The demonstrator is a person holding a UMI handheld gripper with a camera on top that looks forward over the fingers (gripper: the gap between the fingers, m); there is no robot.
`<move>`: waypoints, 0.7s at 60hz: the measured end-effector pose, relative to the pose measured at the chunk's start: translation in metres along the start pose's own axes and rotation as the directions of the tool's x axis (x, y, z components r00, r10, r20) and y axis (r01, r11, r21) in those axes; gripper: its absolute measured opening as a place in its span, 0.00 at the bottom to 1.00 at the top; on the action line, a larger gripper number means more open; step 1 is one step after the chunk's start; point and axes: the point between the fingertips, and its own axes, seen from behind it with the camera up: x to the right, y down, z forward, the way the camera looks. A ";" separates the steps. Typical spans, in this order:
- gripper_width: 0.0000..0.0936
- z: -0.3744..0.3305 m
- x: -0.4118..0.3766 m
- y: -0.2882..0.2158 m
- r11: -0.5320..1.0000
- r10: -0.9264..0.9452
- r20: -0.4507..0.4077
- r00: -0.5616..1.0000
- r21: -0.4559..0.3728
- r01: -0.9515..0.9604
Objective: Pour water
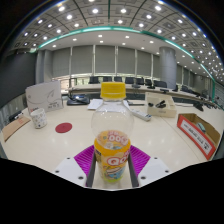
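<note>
Gripper (112,172) around bottle (112,135) (base hidden)

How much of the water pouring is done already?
Done: the bottle stands between the pink pads of the gripper, which looks closed on it. In hand: just that hold; the bottle is upright, its yellow cap still on. Left: the whole pour. The cup waits far off beside the red coaster.
</note>
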 end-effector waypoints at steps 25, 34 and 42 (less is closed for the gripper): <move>0.43 -0.002 0.010 -0.036 0.997 -0.079 -0.081 0.994 0.008 0.079; 0.43 0.000 0.000 -0.091 0.978 -0.201 -0.153 0.968 0.021 0.206; 0.43 0.009 -0.026 -0.148 0.930 -0.356 -0.238 0.904 0.009 0.368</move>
